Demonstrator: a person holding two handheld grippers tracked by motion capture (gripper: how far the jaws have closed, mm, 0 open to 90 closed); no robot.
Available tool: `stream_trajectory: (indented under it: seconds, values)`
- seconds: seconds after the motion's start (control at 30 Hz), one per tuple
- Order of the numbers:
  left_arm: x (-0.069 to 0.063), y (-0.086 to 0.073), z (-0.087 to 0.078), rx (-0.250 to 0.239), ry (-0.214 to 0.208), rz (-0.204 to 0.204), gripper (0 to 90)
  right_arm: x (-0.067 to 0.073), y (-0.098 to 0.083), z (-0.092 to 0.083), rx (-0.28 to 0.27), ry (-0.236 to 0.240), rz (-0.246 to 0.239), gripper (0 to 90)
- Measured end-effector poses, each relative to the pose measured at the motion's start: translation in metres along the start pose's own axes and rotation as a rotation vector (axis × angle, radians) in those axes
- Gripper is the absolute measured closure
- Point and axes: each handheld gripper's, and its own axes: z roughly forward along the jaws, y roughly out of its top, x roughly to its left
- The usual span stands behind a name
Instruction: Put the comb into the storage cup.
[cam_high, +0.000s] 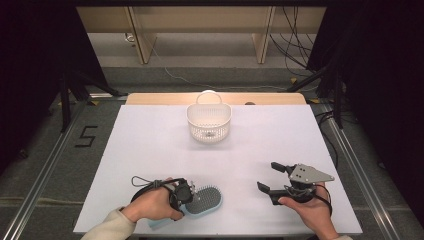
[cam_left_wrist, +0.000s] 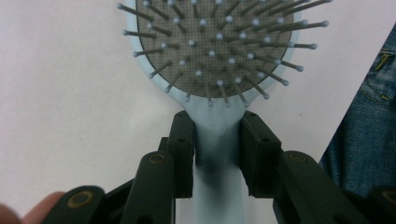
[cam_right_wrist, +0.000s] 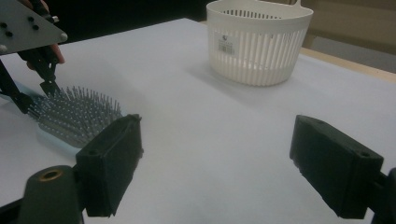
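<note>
item: light-blue hairbrush (cam_high: 204, 201), lying bristles-up at table's (cam_high: 150, 145) near edge, left gripper (cam_left_wrist: 216, 154) clamping its handle neck; right gripper (cam_right_wrist: 233, 168) idling wide apart, empty; handling: keeping grip square, lifting level toward basket (cam_high: 209, 121).
</note>
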Motion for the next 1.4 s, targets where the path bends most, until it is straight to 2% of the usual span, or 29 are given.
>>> stream_trajectory:
  seconds: [0.2, 0.33, 0.83, 1.03, 1.4]
  values:
    - [-0.001, -0.001, 0.0, -0.004, 0.005, -0.005, 69.0, 0.0, 0.0, 0.0, 0.001, 0.0, 0.0, 17.8]
    - [-0.001, -0.001, 0.0, -0.009, 0.001, 0.015, 69.1, 0.0, 0.0, 0.0, 0.002, 0.0, -0.002, 17.8]
    - [-0.004, -0.006, 0.0, -0.045, 0.022, 0.019, 69.7, 0.0, 0.0, 0.0, 0.002, 0.001, -0.001, 17.8]
    - [-0.004, -0.008, 0.0, -0.057, 0.026, 0.032, 69.8, 0.0, 0.0, 0.0, 0.002, 0.002, 0.001, 17.8]
    - [-0.005, -0.011, -0.001, -0.078, 0.029, 0.031, 69.9, 0.0, 0.0, 0.0, 0.001, 0.002, 0.001, 17.8]
